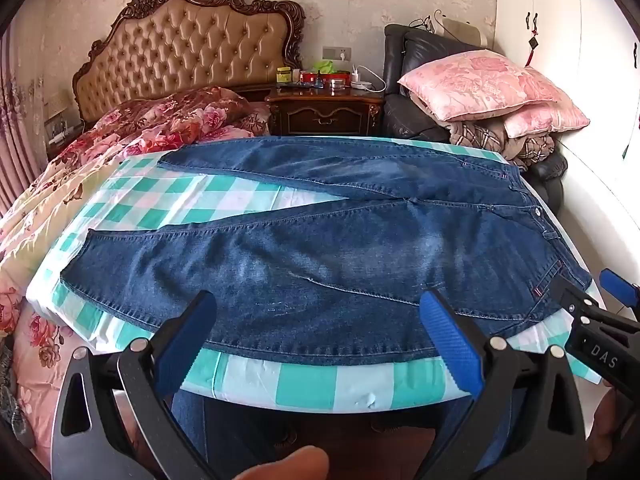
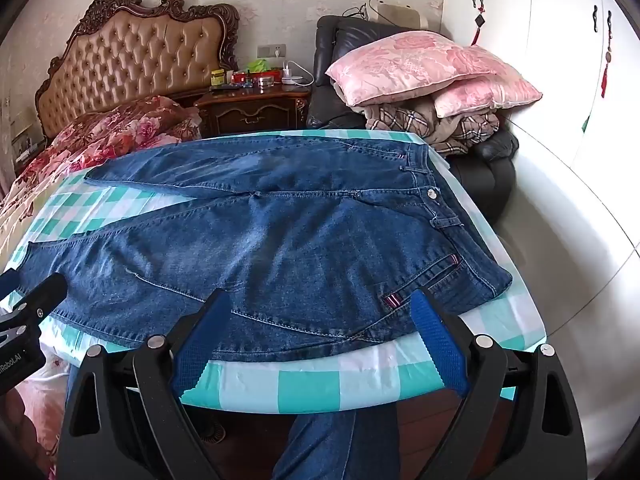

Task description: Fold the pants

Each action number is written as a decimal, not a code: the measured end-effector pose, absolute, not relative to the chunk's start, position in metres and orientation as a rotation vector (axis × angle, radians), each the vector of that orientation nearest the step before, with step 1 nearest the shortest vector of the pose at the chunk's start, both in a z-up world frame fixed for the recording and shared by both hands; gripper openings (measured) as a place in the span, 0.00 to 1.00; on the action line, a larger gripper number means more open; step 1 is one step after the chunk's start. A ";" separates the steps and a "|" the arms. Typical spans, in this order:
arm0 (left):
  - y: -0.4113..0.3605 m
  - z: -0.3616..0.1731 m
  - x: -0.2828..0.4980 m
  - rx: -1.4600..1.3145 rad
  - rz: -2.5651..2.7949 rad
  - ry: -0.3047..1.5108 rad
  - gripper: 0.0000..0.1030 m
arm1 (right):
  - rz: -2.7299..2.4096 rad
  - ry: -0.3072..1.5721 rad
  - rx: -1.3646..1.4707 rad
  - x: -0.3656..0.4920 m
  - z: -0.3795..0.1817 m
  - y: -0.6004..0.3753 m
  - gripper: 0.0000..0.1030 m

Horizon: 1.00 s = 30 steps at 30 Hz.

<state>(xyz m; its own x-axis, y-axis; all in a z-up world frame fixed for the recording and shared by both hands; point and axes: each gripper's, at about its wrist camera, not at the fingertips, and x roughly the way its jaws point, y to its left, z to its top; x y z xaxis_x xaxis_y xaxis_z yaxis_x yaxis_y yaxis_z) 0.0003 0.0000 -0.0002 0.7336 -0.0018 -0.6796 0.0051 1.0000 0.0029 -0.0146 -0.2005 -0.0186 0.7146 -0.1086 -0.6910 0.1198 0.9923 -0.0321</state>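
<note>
I see the jeans (image 1: 320, 240) lying flat on the checked desk (image 1: 280, 384), legs splayed toward the bed (image 1: 132, 132) at the jeans' left and waistband at their right, toward the pillows (image 1: 488, 88). My left gripper (image 1: 320, 344) hovers over the jeans' near edge by the lower leg, jaws spread wide with nothing between them. My right gripper (image 2: 320, 344) hangs over the same edge nearer the pocket (image 2: 420, 284), jaws just as wide and pinching nothing.
</note>
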 end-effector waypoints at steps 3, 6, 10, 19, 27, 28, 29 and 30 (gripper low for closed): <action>0.000 0.000 0.000 0.002 -0.003 0.741 0.99 | -0.123 0.763 0.016 -0.015 -0.019 -0.200 0.85; 0.001 0.000 0.000 0.001 -0.002 0.741 0.99 | -0.124 0.759 0.014 -0.015 -0.018 -0.200 0.85; 0.001 0.000 0.000 0.000 -0.002 0.742 0.99 | -0.127 0.765 0.016 -0.014 -0.020 -0.199 0.85; 0.003 -0.002 0.000 -0.006 -0.004 0.744 0.99 | -0.126 0.762 0.014 -0.016 -0.017 -0.200 0.85; 0.004 -0.002 -0.001 -0.010 -0.006 0.746 0.99 | -0.128 0.759 0.016 -0.016 -0.015 -0.200 0.85; 0.004 -0.002 -0.002 -0.010 -0.005 0.745 0.99 | -0.128 0.758 0.017 -0.017 -0.015 -0.200 0.85; 0.004 -0.002 -0.001 -0.009 -0.004 0.744 0.99 | -0.127 0.757 0.017 -0.017 -0.015 -0.201 0.85; 0.004 -0.002 -0.002 -0.009 -0.004 0.744 0.99 | -0.127 0.758 0.016 -0.017 -0.015 -0.201 0.85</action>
